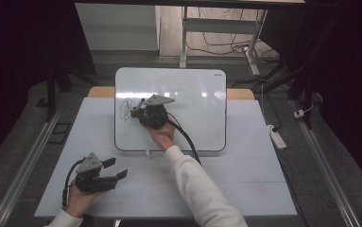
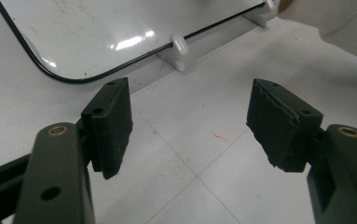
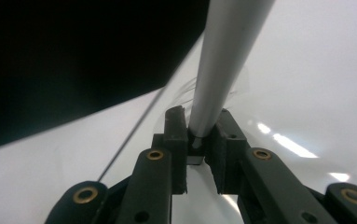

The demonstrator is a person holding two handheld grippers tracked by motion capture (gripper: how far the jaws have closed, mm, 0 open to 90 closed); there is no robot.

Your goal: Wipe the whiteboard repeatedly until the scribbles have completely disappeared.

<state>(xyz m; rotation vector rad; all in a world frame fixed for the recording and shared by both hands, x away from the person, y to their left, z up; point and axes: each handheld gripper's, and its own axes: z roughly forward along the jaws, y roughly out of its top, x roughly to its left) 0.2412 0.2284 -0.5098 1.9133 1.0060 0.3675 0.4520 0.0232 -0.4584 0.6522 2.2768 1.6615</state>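
A: From the high view, you are resting your left gripper [image 1: 115, 169] near the front left corner of the worktop [image 1: 245, 189], fingers released and gripping nothing. Bare worktop is lying all around it, and the front edge is sitting just behind your hand.

B: And my right?

A: You are holding your right gripper [image 1: 138, 109] over the left part of the whiteboard [image 1: 193, 104], with the marker [image 1: 140, 103] clenched in its fingers and pointing toward the black scribble [image 1: 125, 109] by the board's left edge. The board's right half is lying bare, with open room there.

B: What is the left gripper view giving you?

A: Your fingers [image 2: 113, 126] are standing wide apart above the pale worktop [image 2: 204, 154]. The whiteboard's [image 2: 97, 32] rounded near corner is lying ahead of them, well clear, with a small white clip [image 2: 180, 45] on its rim.

B: And the right gripper view?

A: Your fingers [image 3: 176, 135] are grasping the grey marker [image 3: 223, 60] on both sides; its barrel is rising straight out between them, tilted slightly. The whiteboard [image 3: 306, 93] is lying beneath, its curved edge running just left of the fingers, darkness beyond it. The tip itself is too blurred to place.
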